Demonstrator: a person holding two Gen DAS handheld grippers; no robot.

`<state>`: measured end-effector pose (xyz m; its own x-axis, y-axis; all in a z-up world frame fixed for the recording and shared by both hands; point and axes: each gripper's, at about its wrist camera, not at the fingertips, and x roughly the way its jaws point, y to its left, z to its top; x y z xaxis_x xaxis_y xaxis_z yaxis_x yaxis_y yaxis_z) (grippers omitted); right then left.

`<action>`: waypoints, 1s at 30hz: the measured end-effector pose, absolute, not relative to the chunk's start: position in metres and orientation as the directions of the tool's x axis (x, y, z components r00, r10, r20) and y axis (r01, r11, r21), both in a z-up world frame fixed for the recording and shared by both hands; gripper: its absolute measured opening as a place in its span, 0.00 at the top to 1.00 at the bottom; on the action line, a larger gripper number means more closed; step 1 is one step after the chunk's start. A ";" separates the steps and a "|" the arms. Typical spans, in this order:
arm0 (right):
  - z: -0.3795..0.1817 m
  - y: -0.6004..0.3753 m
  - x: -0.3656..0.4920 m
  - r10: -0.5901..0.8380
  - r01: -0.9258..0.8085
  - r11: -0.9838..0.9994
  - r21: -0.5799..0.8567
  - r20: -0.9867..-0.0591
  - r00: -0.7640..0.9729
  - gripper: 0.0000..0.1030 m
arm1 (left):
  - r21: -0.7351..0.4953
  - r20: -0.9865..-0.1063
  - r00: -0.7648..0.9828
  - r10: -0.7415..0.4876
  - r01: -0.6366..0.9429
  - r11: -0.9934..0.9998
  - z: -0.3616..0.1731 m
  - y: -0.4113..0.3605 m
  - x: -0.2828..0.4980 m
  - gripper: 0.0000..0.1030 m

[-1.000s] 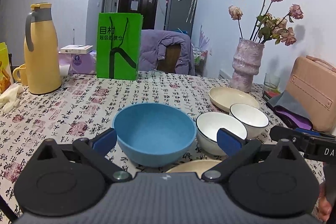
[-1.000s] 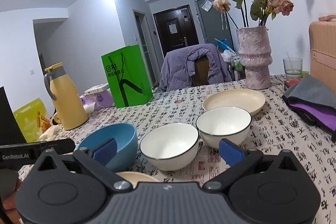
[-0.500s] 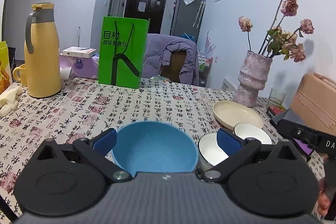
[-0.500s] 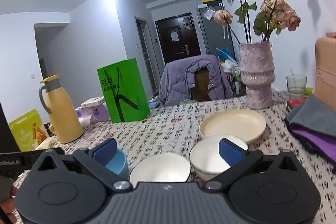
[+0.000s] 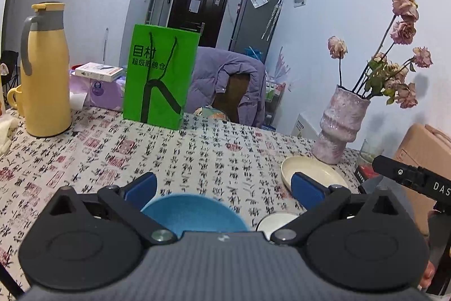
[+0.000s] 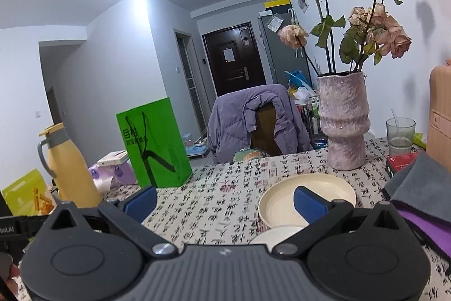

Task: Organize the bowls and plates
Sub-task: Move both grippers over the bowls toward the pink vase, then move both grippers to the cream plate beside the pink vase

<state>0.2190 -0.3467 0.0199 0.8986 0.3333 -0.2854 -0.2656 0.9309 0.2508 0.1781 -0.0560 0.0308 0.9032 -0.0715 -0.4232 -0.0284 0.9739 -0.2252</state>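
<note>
Patterned tablecloth (image 5: 197, 154) carrying a blue bowl (image 5: 194, 213) mouth-up between the spread, empty left gripper (image 5: 222, 188); right gripper (image 6: 225, 202) likewise spread, near a cream plate (image 6: 310, 188) lying flat by the vase (image 6: 344, 120).

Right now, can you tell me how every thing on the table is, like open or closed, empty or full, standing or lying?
Left gripper: open, holding nothing.
Right gripper: open, holding nothing.
Blue bowl: upright, empty.
Cream plate: flat, empty.
White bowl: mostly hidden, contents unclear.
Yellow jug: standing, lid closed.
Green bag: standing upright.
Vase: upright, holding wilted roses.
Glass: upright, with a straw.
</note>
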 end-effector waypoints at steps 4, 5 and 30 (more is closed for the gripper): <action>0.028 -0.351 0.236 0.336 -0.260 0.927 0.271 -0.290 0.896 0.00 | -0.233 -0.433 0.898 -0.078 -0.028 0.972 0.036 -0.060 0.193 0.00; 0.030 -0.351 0.241 0.339 -0.261 0.926 0.274 -0.291 0.895 0.00 | -0.230 -0.438 0.896 -0.076 -0.030 0.973 0.037 -0.062 0.197 0.00; 0.025 -0.387 0.348 0.308 -0.188 0.914 0.359 -0.317 0.897 0.00 | -0.190 -0.464 0.885 -0.040 -0.055 0.980 0.046 -0.105 0.287 0.00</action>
